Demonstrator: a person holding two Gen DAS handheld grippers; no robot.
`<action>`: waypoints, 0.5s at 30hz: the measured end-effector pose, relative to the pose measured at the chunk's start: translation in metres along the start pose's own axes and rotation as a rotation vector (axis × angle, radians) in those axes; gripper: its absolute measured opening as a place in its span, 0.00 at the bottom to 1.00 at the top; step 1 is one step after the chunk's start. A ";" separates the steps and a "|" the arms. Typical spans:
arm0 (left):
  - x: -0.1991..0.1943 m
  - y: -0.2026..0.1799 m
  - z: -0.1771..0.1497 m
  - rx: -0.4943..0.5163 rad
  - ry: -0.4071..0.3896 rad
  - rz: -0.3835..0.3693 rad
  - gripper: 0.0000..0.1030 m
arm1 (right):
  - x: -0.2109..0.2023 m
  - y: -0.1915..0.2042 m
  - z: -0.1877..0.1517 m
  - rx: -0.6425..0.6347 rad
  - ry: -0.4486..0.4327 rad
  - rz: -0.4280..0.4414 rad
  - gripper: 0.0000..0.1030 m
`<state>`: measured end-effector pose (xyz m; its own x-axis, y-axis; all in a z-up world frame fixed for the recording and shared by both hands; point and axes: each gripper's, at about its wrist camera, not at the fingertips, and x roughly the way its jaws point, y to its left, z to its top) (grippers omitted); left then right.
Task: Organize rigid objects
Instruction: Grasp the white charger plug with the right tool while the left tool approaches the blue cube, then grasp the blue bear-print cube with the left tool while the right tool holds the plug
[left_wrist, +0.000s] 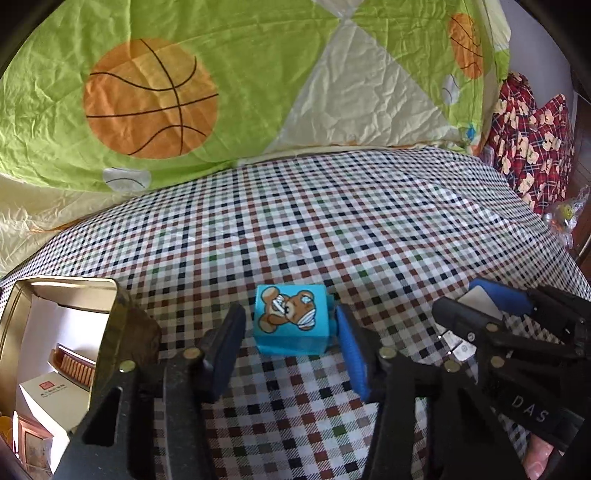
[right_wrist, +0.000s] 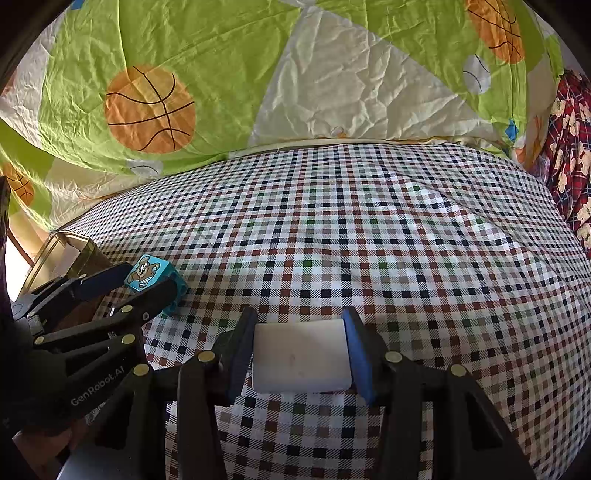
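1. Blue block (left_wrist: 291, 322) with a bear sticker sits on the checked bed sheet (left_wrist: 332, 229), between the fingers of the left tool (left_wrist: 290, 343). It looks like hard plastic: light, stiff, smooth sides that could slip. Best hold is across two flat opposite faces, low and square.
2. Left tool: jaws narrow around the block, right pad about touching it, a small gap at the left pad (not a firm grip yet).
3. White slab (right_wrist: 301, 356), flat and rigid, probably light. Right tool (right_wrist: 299, 354) is clamped across its two short edges.
4. Open metal tin (left_wrist: 62, 332) just left of the block, likely the drop spot.
5. Readable text: "GenRobot.AI" on the left tool, "DAS" on the right tool. The box in the tin has a red label, too small to read.
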<state>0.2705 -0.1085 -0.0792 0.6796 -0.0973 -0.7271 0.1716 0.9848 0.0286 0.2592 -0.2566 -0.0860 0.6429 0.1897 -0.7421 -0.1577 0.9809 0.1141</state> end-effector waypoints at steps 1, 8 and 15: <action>0.000 -0.003 0.000 0.013 0.000 0.003 0.41 | 0.000 0.000 0.000 -0.001 0.000 0.001 0.48; -0.008 -0.008 -0.002 0.042 -0.033 0.029 0.41 | -0.009 0.001 -0.003 -0.009 -0.041 0.013 0.48; -0.026 0.009 -0.008 -0.018 -0.109 0.061 0.41 | -0.018 0.004 -0.006 -0.023 -0.084 0.031 0.48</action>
<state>0.2486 -0.0961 -0.0660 0.7618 -0.0516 -0.6458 0.1156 0.9917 0.0571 0.2425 -0.2565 -0.0757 0.6982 0.2237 -0.6800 -0.1951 0.9734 0.1199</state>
